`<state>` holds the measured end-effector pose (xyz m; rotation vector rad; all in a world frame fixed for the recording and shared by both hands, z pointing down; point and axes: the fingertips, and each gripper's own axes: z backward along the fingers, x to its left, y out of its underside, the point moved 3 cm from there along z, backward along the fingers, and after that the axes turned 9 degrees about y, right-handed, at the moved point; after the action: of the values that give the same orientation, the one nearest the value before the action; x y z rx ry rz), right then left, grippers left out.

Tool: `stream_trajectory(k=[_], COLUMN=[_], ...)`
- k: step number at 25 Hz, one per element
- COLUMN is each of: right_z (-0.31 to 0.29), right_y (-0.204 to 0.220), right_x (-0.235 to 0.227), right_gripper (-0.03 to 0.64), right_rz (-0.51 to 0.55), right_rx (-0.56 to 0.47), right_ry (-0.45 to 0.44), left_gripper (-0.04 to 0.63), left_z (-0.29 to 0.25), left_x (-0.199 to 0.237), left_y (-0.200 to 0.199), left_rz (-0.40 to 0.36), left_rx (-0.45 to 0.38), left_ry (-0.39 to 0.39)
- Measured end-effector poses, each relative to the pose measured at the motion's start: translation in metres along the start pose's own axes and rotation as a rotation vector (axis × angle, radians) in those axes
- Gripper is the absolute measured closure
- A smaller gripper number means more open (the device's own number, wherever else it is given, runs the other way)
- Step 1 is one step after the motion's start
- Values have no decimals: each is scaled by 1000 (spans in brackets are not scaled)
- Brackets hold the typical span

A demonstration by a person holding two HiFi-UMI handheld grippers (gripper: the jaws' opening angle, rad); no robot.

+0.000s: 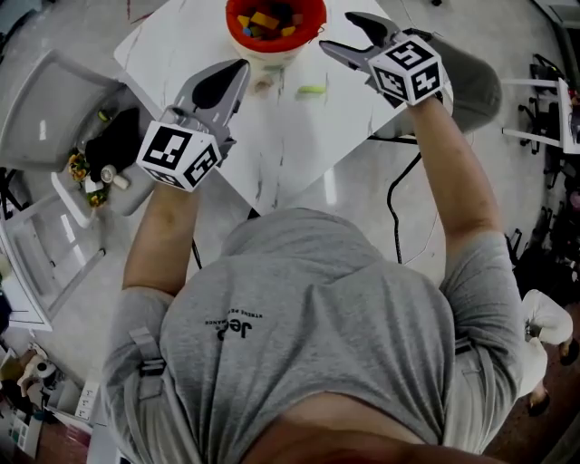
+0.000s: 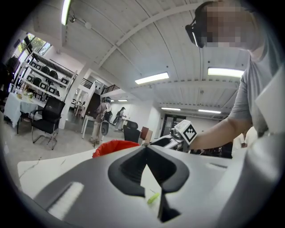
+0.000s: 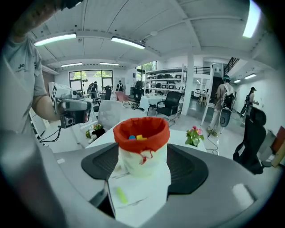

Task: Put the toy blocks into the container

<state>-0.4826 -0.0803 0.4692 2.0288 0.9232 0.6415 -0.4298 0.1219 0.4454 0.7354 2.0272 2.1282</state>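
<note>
Head view: a white soft container w/ a red folded rim [image 1: 272, 47] stands upright at 12 o'clock on the white tabletop [image 1: 299, 149]. Inside it lie coloured toy blocks [image 1: 265, 20], w/ yellow, orange and blue ones showing. One small yellow-green stick block [image 1: 311, 90] lies flat on the tabletop at approx 5 o'clock from the container, near it but apart.

The right gripper [image 1: 339, 32] is at 3 o'clock of the container, just beside the rim. Its claw is spread wide and pinches nothing. In the right gripper view the container shows betw. the spread jaws, pads clear of it, and the stick block lies at 7 o'clock of its base.

The left gripper [image 1: 237, 71] is at 7 o'clock of the container, tips pressed together, nothing held. In the left gripper view the stick block shows on the tabletop thru the gap below the tips.
</note>
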Motion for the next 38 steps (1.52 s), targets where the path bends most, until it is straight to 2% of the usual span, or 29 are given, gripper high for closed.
stream_trajectory(k=[3,8,13,18,21,24,29,33,38], right_z=[-2,-28,-55,-68,-69,-66,-52,-35,-13], right_y=[55,144,193,217,219,214,181,142,74], right_x=[16,66,77,80,84,84,79,67,46], right_gripper=[282,305,371,429,543,545,545,545,545], right_rz=[26,192,221,209,207,191,135,118,116], right_rx=[93,307,423,457,451,439,353,264,148], right_ry=[-70,-208,-213,-212,-213,-204,-177,-151,-109], left_gripper=[538,538,538,538,538,538,538,540,540], left_z=[-8,-19,-24,-19,-16,-15,-18,-20,-20], left_x=[-2,-8,-9,-8,-6,-7,-10,-10,-2], left_y=[13,28,41,52,55,56,48,39,20], left_rz=[14,19,23,32,42,46,43,31,15], left_rx=[22,48,72,87,90,87,68,53,25], left_ry=[14,40,50,49,44,47,57,60,41])
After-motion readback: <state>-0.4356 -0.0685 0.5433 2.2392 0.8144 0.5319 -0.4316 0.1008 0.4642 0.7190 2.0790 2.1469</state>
